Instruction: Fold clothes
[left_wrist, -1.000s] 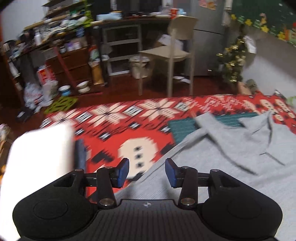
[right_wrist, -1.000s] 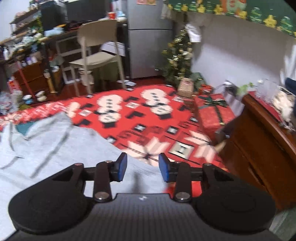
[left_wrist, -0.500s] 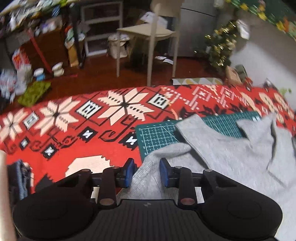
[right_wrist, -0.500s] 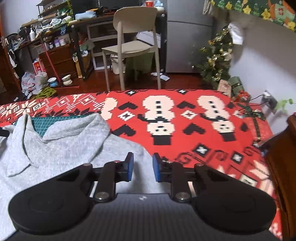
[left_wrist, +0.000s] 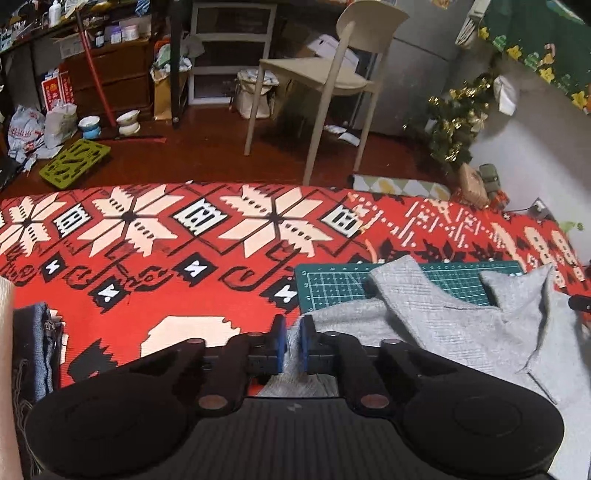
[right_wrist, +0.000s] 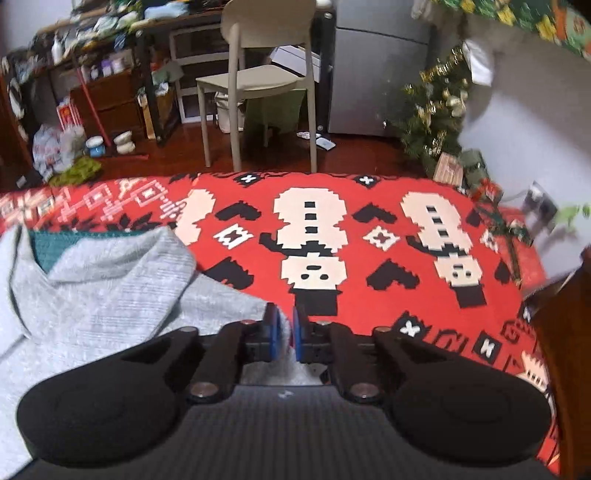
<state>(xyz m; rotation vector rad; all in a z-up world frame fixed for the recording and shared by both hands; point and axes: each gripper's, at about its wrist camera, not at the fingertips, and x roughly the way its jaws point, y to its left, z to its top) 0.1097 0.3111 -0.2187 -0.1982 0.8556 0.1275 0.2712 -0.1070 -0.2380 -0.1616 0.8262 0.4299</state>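
A grey collared knit shirt (left_wrist: 454, 328) lies spread on a red patterned tablecloth (left_wrist: 155, 266), its collar over a green cutting mat (left_wrist: 332, 288). My left gripper (left_wrist: 291, 341) is shut on the shirt's left edge, with grey fabric pinched between its blue pads. In the right wrist view the same grey shirt (right_wrist: 99, 288) fills the lower left, collar towards the far side. My right gripper (right_wrist: 283, 334) is shut on the shirt's right edge, with cloth between its pads.
Folded dark denim (left_wrist: 37, 343) lies at the left edge of the table. A beige chair (left_wrist: 325, 74) stands beyond the far edge, with a small Christmas tree (right_wrist: 436, 107) to its right. A wooden cabinet (right_wrist: 565, 350) stands at the right.
Both grippers went from open to shut, closing on the shirt's left and right edges. Both cameras also moved forward and lower over the cloth.
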